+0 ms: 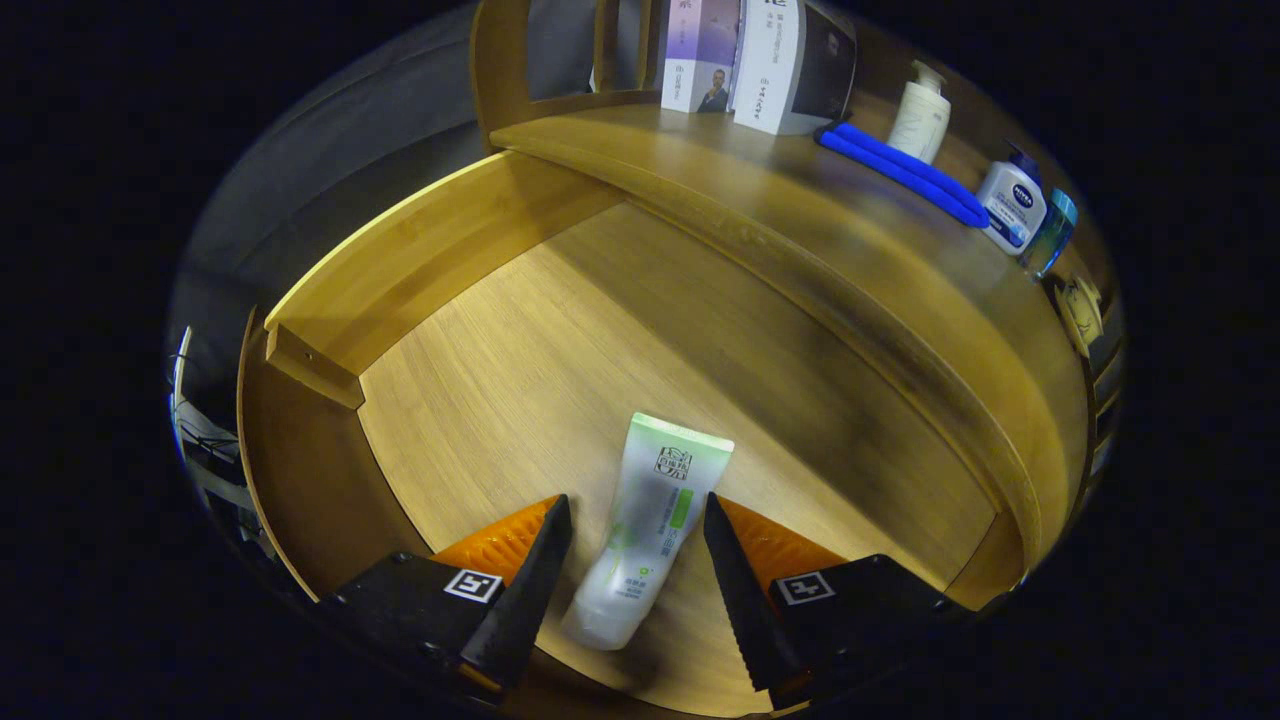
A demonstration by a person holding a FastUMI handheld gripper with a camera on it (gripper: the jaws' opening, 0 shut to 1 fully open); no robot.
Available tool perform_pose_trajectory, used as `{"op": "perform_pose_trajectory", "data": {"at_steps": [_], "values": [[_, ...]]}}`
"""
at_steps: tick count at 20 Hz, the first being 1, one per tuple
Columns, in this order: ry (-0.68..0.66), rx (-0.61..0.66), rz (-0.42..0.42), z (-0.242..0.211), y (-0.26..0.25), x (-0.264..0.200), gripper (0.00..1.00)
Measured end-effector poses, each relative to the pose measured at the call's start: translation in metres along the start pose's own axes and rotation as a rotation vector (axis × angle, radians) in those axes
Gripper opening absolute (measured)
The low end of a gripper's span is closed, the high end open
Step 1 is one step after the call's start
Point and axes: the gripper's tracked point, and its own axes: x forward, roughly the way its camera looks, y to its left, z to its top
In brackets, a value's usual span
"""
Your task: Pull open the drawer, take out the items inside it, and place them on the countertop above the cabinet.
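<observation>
Our gripper (637, 545) has its jaws apart w/ the tube (650, 530) lying flat on the drawer (480, 400) floor right between them, near the front edge, long way pointing ahead toward the table (800, 230), so we think we just squeeze.

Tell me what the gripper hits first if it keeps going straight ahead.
Likely the white-and-green plastic tube lying between the open gripper's fingers; past it, the wooden drawer's floor, though depth is unclear.
</observation>
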Motion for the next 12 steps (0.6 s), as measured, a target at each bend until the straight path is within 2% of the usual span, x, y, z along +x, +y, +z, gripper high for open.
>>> {"op": "perform_pose_trajectory", "data": {"at_steps": [2, 3, 4, 6, 10, 12], "values": [[0.031, 0.01, -0.006, -0.008, -0.004, 0.005, 0.84], [0.035, 0.023, -0.01, -0.012, -0.005, 0.008, 0.63], [0.038, 0.029, -0.001, -0.008, -0.007, 0.005, 0.62], [0.019, 0.021, -0.006, -0.007, -0.006, 0.005, 0.52], [-0.025, -0.035, -0.064, 0.003, -0.011, -0.003, 0.23], [-0.061, -0.055, -0.064, 0.009, -0.007, -0.01, 0.23]]}}
